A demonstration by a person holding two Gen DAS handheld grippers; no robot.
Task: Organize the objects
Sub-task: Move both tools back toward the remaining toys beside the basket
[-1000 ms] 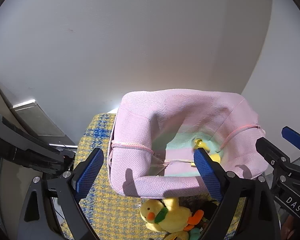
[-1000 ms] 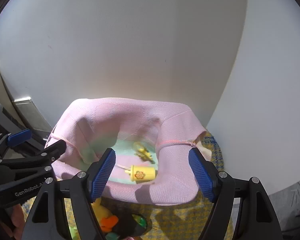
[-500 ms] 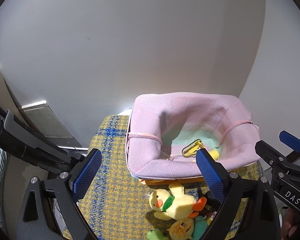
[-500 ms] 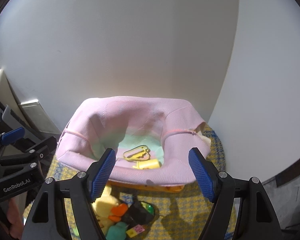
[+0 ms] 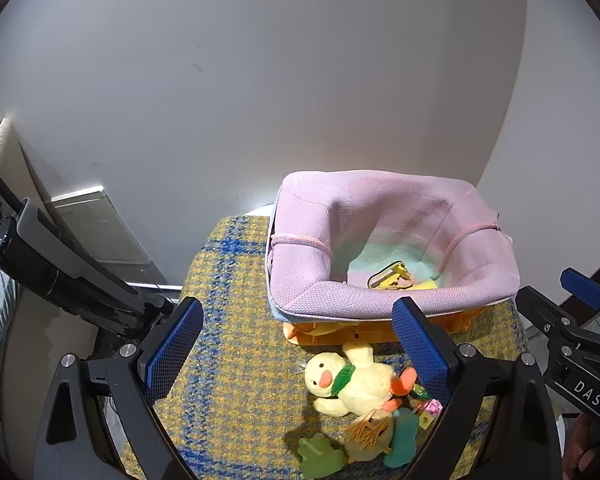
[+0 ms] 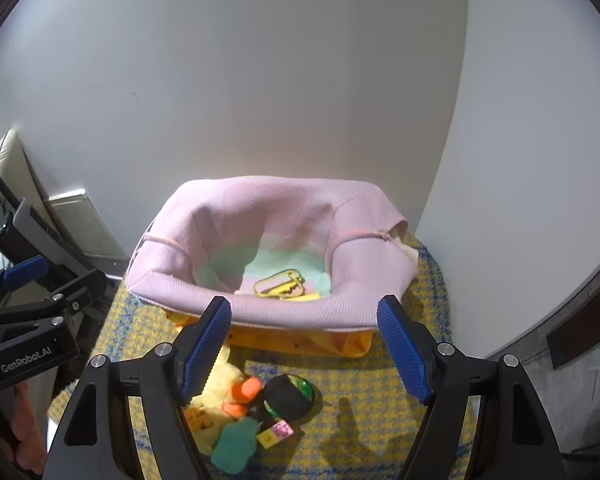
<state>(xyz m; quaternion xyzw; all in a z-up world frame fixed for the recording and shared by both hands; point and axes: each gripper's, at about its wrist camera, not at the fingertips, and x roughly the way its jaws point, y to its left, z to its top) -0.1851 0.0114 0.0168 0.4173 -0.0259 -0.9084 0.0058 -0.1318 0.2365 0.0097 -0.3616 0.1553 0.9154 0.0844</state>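
A pink fabric basket (image 5: 312, 296) (image 6: 284, 314) stands at the back of a yellow and blue checked cloth (image 5: 228, 380) (image 6: 380, 400). A small yellow toy (image 5: 392, 278) (image 6: 280, 285) lies inside it. In front of the basket lie a yellow plush duck (image 5: 356, 386) (image 6: 220, 384), a green frog shape (image 5: 320, 454), a teal shape (image 6: 234, 446), a dark round object (image 6: 288, 394) and a small pink and yellow block (image 6: 276, 432). My left gripper (image 5: 296, 348) and right gripper (image 6: 304, 348) are both open and empty, held above the toys short of the basket.
An orange object (image 6: 300, 342) sits under the basket's front edge. White walls meet in a corner behind the basket. A black bar and a grey panel (image 5: 96, 232) stand at the left. Each gripper shows at the edge of the other's view.
Both grippers have pulled back from the basket, which now looks smaller and farther. The toys in front of it have come into fuller view. Both stay open.
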